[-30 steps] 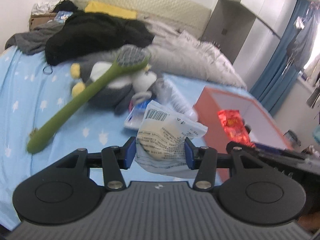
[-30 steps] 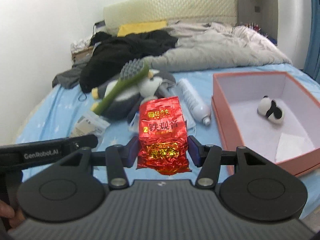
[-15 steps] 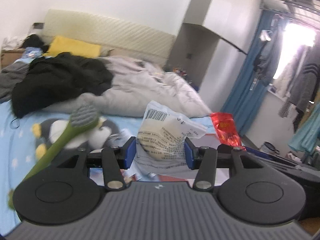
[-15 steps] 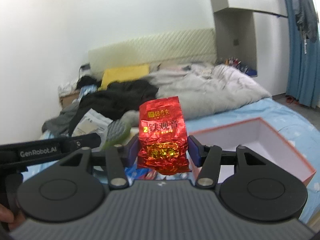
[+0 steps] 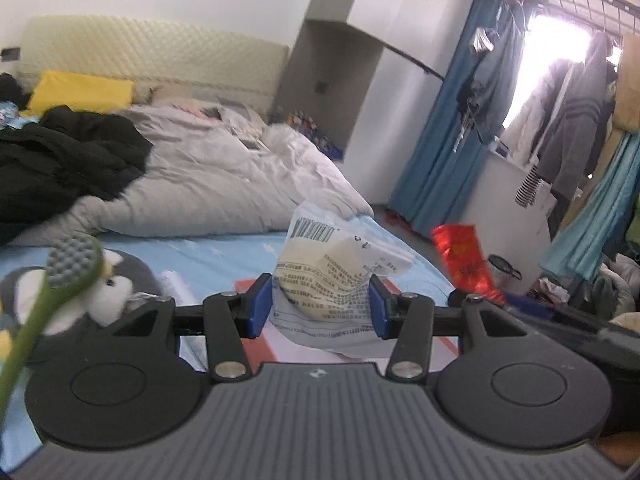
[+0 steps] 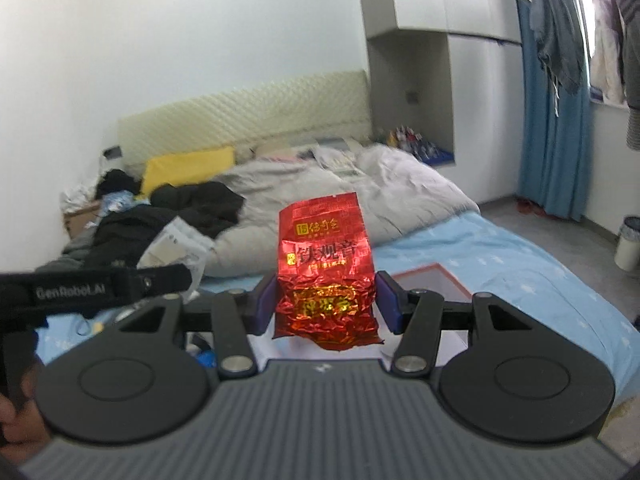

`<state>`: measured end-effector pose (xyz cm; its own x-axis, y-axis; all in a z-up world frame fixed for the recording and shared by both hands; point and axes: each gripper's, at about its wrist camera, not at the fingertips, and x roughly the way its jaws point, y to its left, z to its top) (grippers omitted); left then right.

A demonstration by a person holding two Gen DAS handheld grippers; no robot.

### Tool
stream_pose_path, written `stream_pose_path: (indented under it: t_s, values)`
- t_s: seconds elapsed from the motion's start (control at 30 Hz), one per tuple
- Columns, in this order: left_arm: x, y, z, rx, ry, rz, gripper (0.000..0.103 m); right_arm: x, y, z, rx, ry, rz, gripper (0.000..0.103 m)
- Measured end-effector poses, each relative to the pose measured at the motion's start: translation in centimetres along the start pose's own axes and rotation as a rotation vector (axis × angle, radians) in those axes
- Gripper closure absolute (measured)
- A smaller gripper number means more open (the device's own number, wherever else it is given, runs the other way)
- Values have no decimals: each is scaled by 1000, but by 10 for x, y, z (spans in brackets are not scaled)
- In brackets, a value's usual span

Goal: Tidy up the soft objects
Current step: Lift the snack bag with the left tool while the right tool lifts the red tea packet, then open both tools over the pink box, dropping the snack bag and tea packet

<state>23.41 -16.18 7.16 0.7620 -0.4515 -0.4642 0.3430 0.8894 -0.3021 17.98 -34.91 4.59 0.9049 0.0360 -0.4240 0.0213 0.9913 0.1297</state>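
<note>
i see the bed (image 6: 500,248) filling most of both views, its light blue star-print sheet bare at the near end and a rumpled grey duvet (image 5: 224,184) heaped toward the padded headboard (image 6: 248,120). a pile of black clothing (image 5: 60,164) lies beside the duvet, with a yellow pillow (image 6: 188,168) behind it. the salmon-pink box (image 6: 436,280) sits open on the sheet below my right tool, white inside, only its far corner clear of the tool body. a grey-and-white penguin plush (image 5: 116,284) lies on the sheet at the left of the left view, and a green long-handled brush (image 5: 60,276) rests across it. my left gripper (image 5: 320,300) pinches a white printed plastic packet (image 5: 340,276) with a barcode, its blue pads pressed on both sides, held up off the bed. my right gripper (image 6: 326,300) pinches a red foil tea packet (image 6: 326,272) upright between its pads, above the box's near edge.
</note>
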Motion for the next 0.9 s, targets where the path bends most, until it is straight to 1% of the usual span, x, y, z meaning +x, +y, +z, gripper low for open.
stream_pose_path:
  t_s: [0.1, 0.17, 0.23, 0.33, 0.4, 0.47, 0.57, 0.67, 0.73, 0.9]
  values:
    - [35, -11, 4, 18, 55, -12, 48, 16, -20, 0, 19, 64, -13, 48]
    - [57, -20, 2, 40, 94, -7, 48, 24, -33, 0, 30, 96, -36, 48]
    - [80, -26, -1, 43, 147, -25, 48, 35, -46, -3, 41, 133, -60, 48]
    - [114, -32, -9, 65, 212, -8, 48, 58, -65, -14, 61, 205, -100, 48]
    - [135, -31, -15, 63, 263, -35, 48, 75, -77, -24, 73, 261, -113, 48]
    - [154, -31, -22, 63, 301, -19, 48, 91, -88, -36, 100, 323, -115, 48]
    - [178, -30, -34, 75, 352, -17, 48, 109, -94, -53, 118, 393, -100, 48]
    - [200, -26, -47, 53, 419, -11, 48, 122, -95, -69, 109, 444, -126, 48]
    - [215, -25, -55, 57, 457, -1, 48, 130, -99, -79, 113, 484, -130, 48]
    - [236, -24, -72, 54, 524, 17, 48, 136, -108, -96, 110, 528, -158, 47]
